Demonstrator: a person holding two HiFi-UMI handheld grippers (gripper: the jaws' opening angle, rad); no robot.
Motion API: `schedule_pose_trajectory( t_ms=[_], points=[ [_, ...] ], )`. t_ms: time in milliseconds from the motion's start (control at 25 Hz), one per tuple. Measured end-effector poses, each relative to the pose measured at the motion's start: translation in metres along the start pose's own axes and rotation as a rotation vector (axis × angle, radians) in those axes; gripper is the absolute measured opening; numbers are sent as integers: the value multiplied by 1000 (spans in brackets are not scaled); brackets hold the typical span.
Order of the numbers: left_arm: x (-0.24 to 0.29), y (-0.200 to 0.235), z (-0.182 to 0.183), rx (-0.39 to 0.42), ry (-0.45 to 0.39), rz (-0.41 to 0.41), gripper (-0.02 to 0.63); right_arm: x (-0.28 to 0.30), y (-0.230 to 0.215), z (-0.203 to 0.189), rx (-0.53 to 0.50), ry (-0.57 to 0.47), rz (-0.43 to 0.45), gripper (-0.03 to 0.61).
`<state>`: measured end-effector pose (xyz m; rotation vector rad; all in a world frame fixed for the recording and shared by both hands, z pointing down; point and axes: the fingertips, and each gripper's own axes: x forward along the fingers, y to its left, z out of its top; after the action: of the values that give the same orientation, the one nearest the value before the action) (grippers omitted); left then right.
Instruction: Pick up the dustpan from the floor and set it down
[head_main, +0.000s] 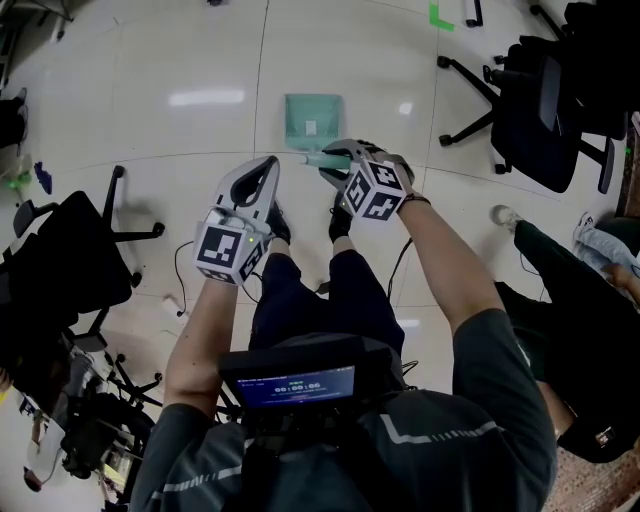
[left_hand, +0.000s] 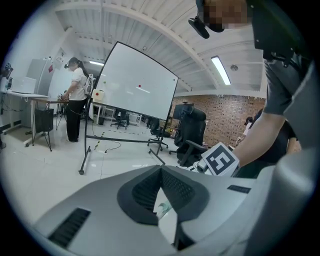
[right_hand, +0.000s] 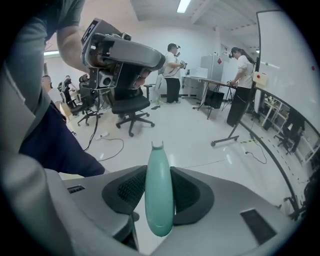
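The right tongs (right_hand: 159, 175) are clamped on the dustpan's handle (right_hand: 159, 200), one dark ribbed pad pressing each side of it, and the handle's rounded end sticks out behind the pads towards the camera. The left tongs (left_hand: 161, 172) hang just beside them with their tips together and nothing gripped; through the slit lower down only a sliver of pale floor and a bit of mint green shows. The dustpan (head_main: 312, 121) sits on the white floor (head_main: 200, 60) straight ahead of the person's dark shoes (head_main: 279, 222), its tray pointing away and its handle running back into the right tongs; whether it rests fully on the tiles I cannot tell. It is mint green all over, with a squarish shallow tray and a slim handle that ends in a small notch. In the tray there is a small pale patch near the middle, perhaps a label, too small to make out. Each pair of tongs carries a marker cube (head_main: 377, 192) above the wrist. Further out, black office chairs (head_main: 545, 100) stand at the right and a rolling whiteboard (left_hand: 135, 95) stands across the room, with a person (left_hand: 75, 105) at a table (left_hand: 30, 97) beyond it.
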<state>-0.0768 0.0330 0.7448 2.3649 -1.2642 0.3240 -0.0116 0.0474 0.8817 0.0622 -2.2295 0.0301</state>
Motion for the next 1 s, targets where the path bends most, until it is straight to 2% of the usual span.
schedule_pose_trajectory(
  t_ms=[120, 240, 600, 800, 1000],
  points=[
    [-18, 5, 24, -3, -26, 12, 34, -14, 0, 28, 8, -51, -16, 160],
    [-35, 2, 64, -3, -73, 15, 34, -49, -1, 61, 32, -91, -24, 160],
    [-128, -41, 212, 40, -170, -10, 34, -207, 31, 184, 50, -191, -43, 160],
    [-176, -53, 292, 68, -235, 2, 32, -294, 30, 245, 43, -255, -100, 160],
    [-230, -76, 350, 72, -286, 15, 32, -360, 51, 291, 44, -300, -128, 160]
  ],
)
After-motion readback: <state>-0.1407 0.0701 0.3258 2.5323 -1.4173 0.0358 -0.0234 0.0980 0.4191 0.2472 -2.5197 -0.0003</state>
